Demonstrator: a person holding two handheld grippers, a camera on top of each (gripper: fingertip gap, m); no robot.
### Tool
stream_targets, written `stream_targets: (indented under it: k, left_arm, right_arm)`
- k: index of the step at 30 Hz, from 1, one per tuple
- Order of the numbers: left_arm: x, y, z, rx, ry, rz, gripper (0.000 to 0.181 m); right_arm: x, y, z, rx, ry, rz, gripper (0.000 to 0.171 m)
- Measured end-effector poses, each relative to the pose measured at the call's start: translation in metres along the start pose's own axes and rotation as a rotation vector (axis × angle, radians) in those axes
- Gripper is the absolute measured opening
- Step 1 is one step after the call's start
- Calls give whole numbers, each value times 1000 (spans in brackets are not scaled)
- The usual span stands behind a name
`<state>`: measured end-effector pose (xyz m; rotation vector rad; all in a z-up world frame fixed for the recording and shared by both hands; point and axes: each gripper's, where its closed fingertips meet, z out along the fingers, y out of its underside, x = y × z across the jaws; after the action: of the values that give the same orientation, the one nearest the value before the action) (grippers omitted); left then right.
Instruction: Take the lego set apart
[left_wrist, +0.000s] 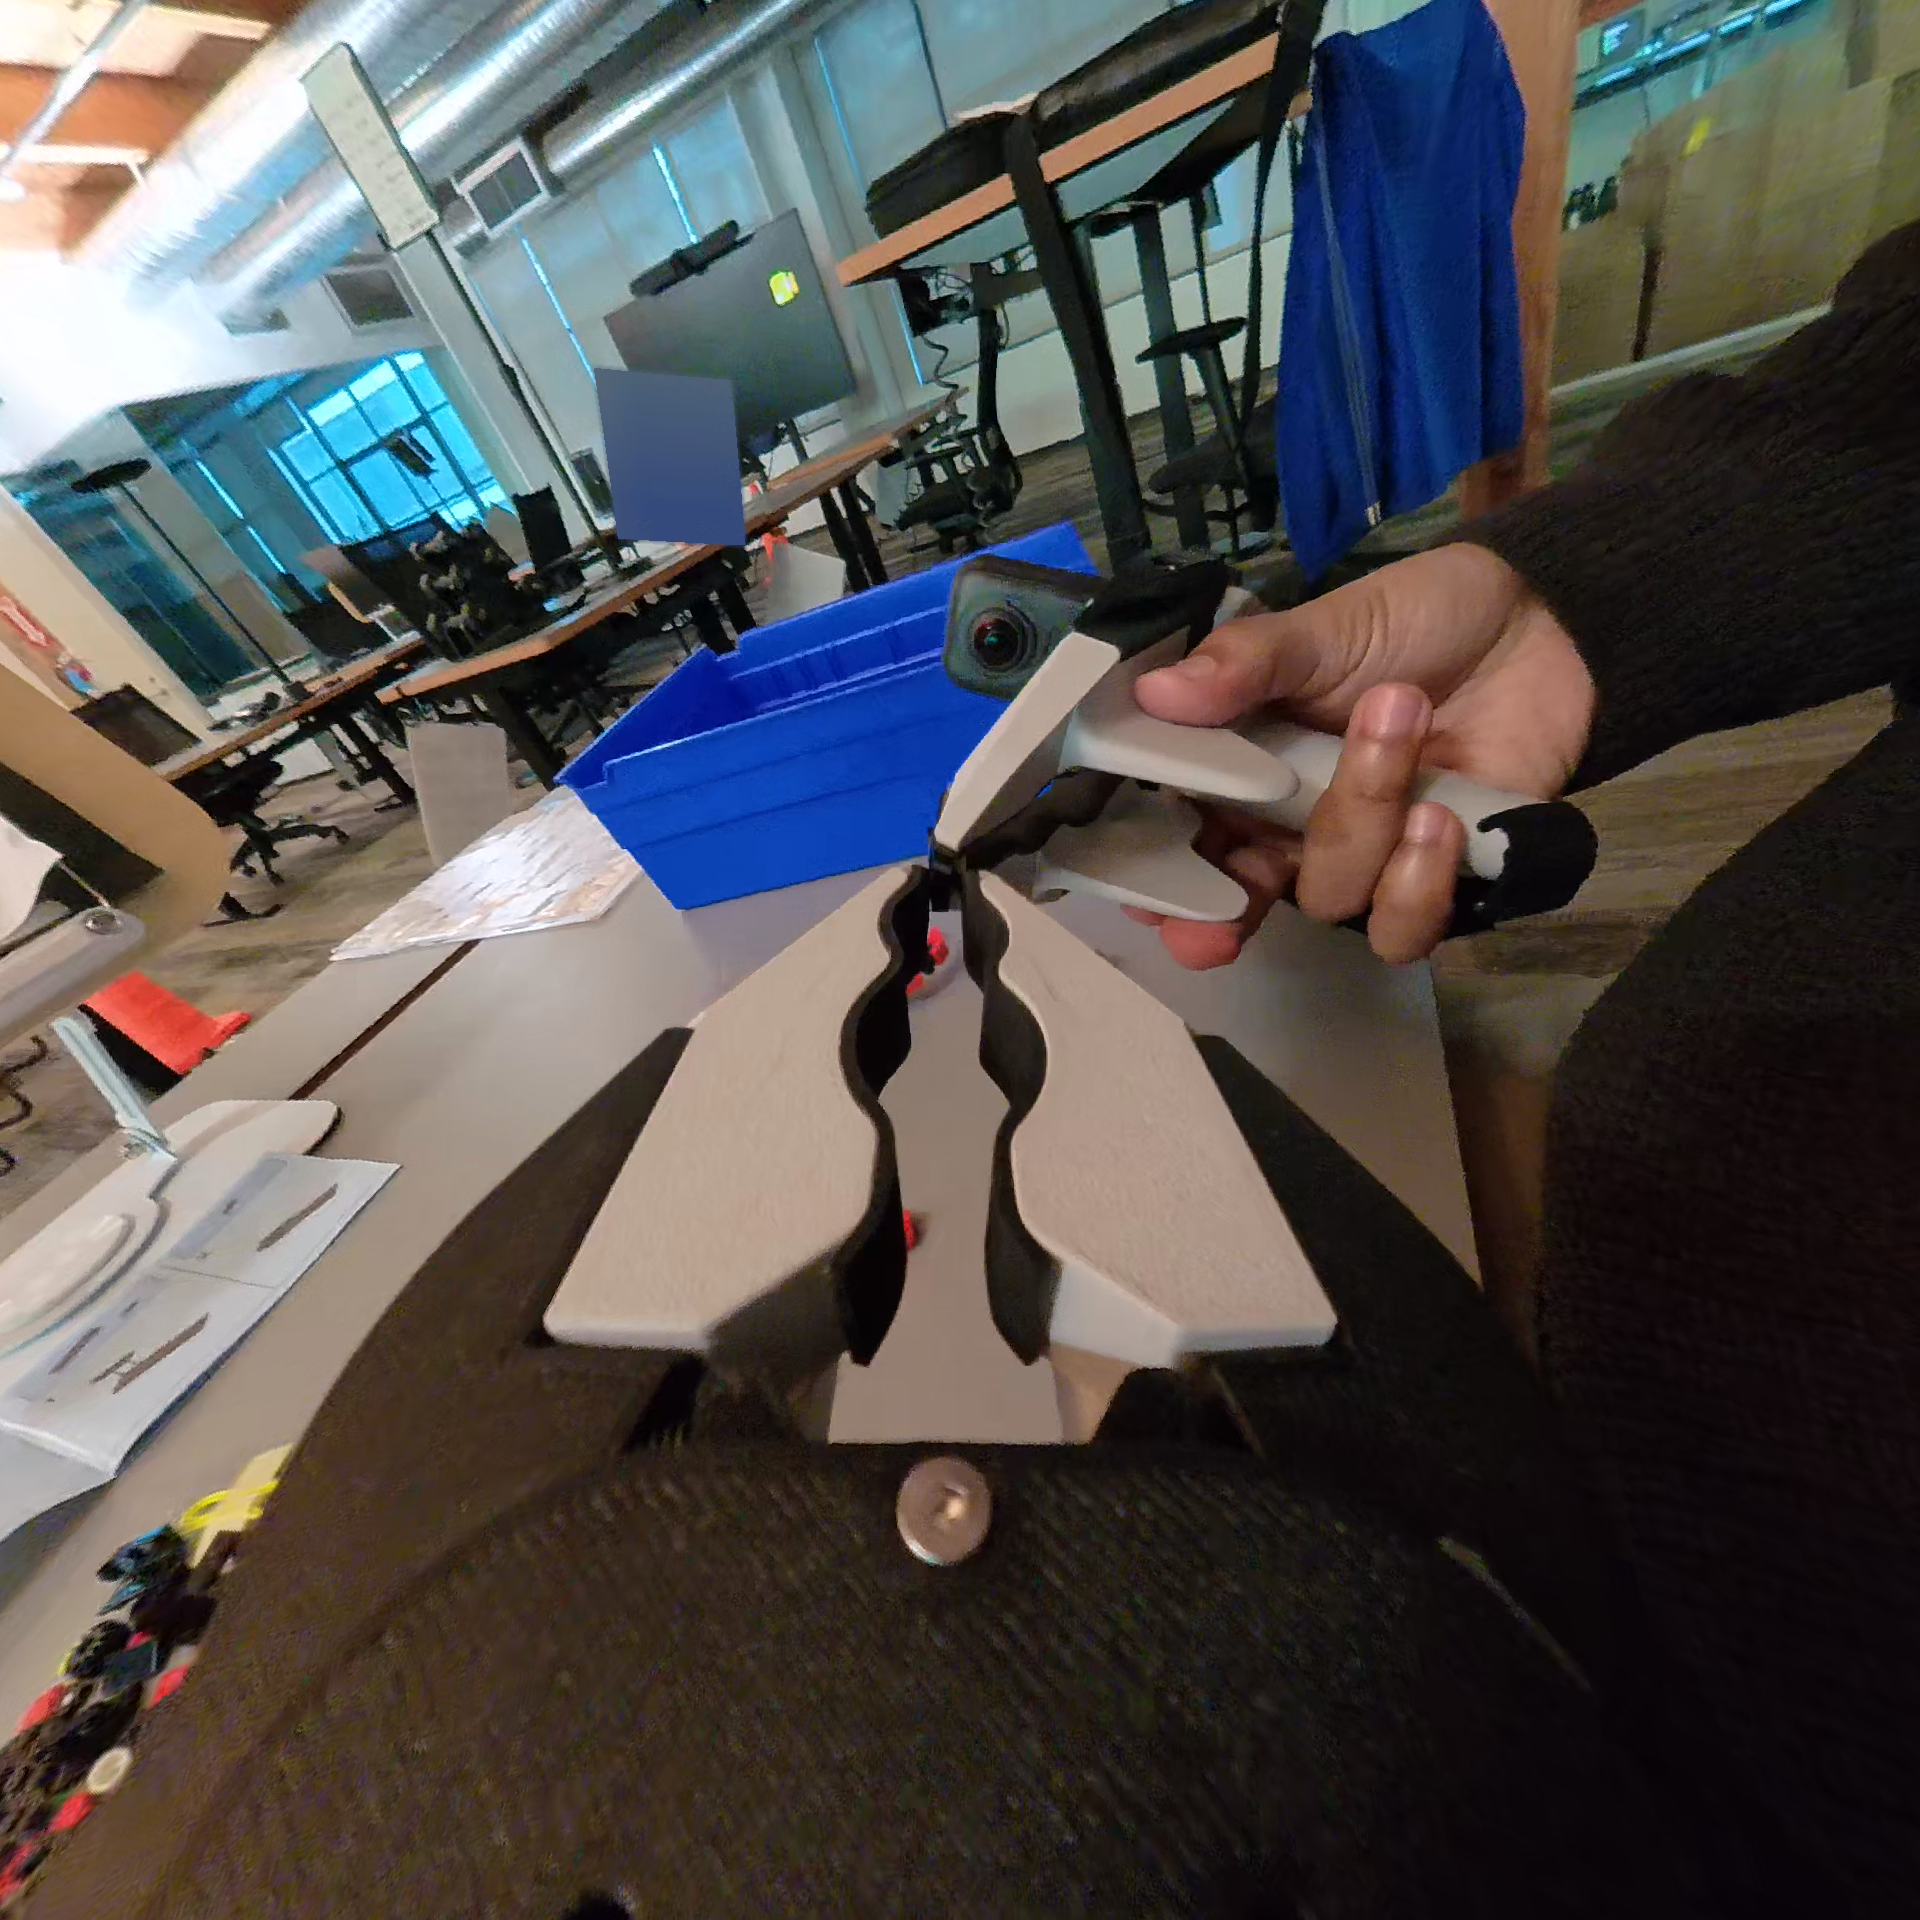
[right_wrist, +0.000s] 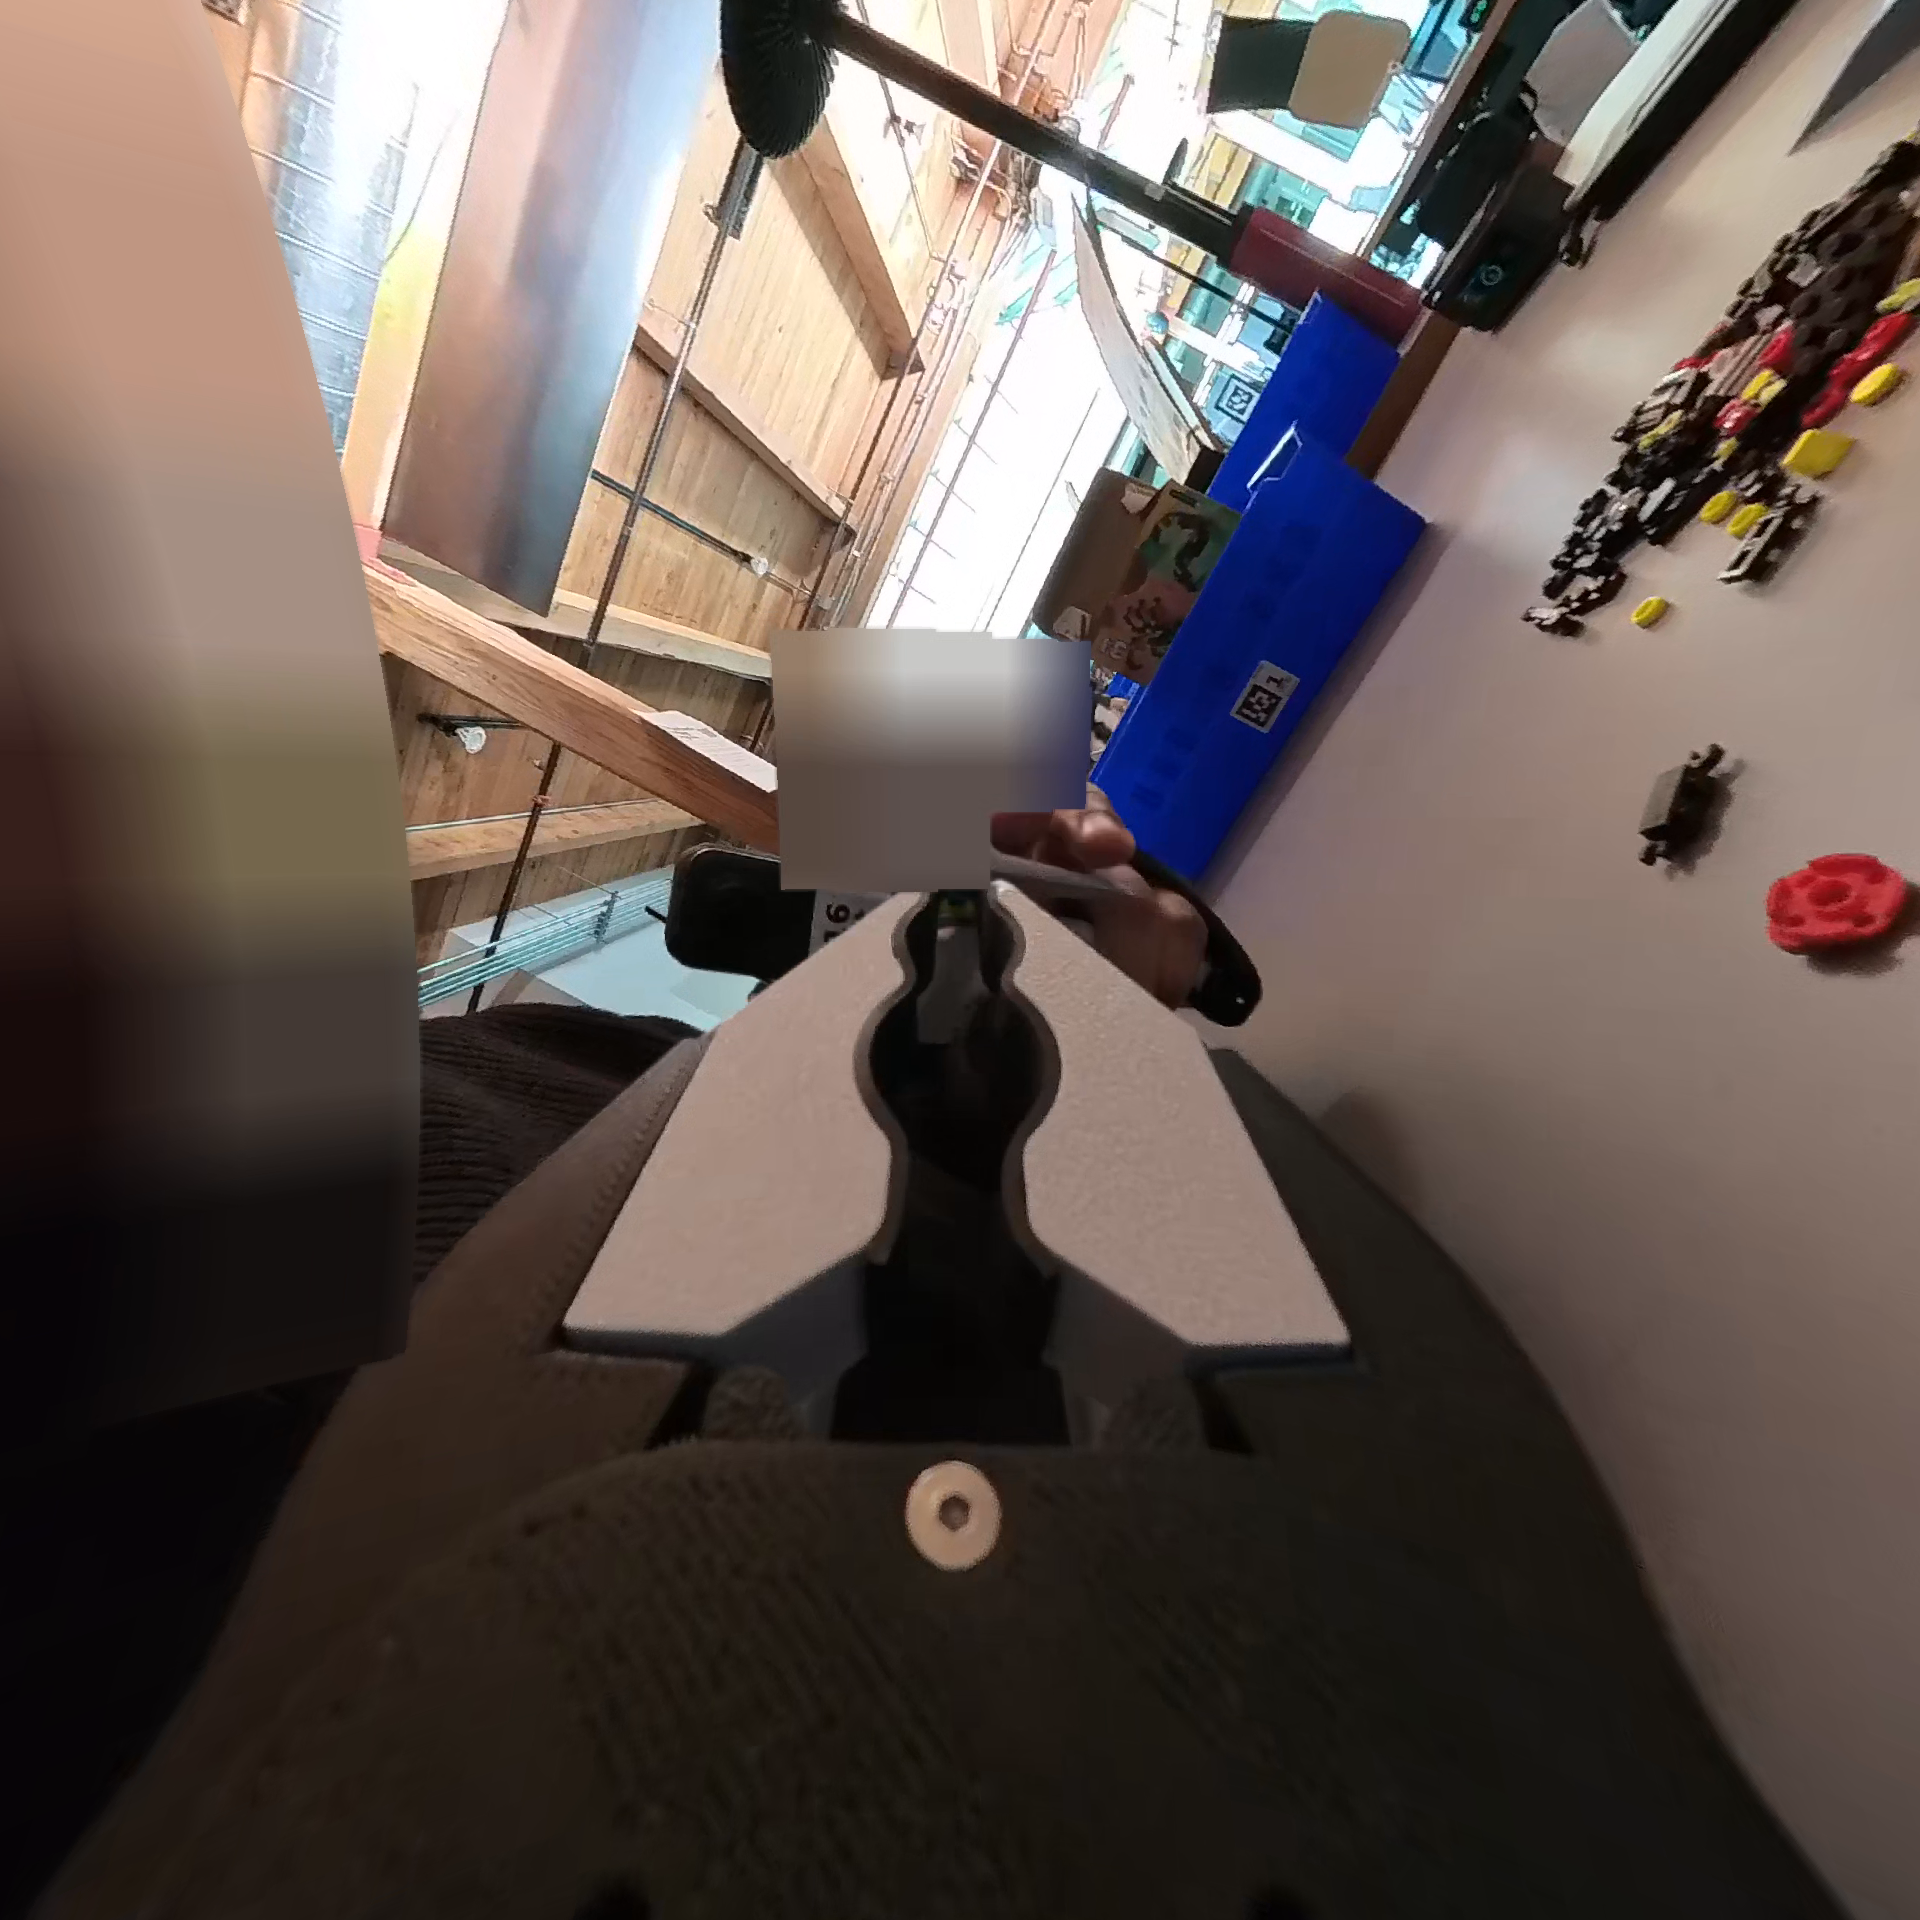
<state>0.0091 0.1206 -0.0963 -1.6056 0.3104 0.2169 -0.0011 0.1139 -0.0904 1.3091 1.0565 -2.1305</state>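
In the left wrist view my left gripper is shut at its tips on a small black lego piece, held above the table. My right gripper, held by a hand, comes in from the right, and its tips meet on the same piece. In the right wrist view my right gripper is shut on a small dark piece, and a finger of the left gripper shows through the gap. The piece is mostly hidden. Red lego bits lie on the table below.
A blue bin stands on the grey table behind the grippers. Instruction sheets and a lego pile lie at the left. The right wrist view shows the pile, a red wheel, a black part and blue bins. The grippers are tip to tip, or close to it. Left tips and right tips are each some 15 cm from the red wheel.
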Motion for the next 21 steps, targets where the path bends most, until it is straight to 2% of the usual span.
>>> stream_targets:
  k: [6, 10, 14, 17, 21]
  left_arm:
    - [2, 7, -1, -61, 38, 32, 4]
    - [4, 4, 0, -57, 47, 20, 4]
    - [3, 6, -1, -58, 43, 9, 4]
    - [4, 3, -1, -44, 52, 0, 4]
    - [4, 4, -1, -52, 42, 23, 4]
  right_arm:
    - [6, 3, -1, -57, 47, -50, 6]
    - [1, 5, -3, -95, -5, -57, 7]
    - [-3, 5, -5, -109, -46, -47, 20]
    - [1, 5, -5, -110, -24, -62, 7]
    - [1, 5, -5, -97, -33, -26, 7]
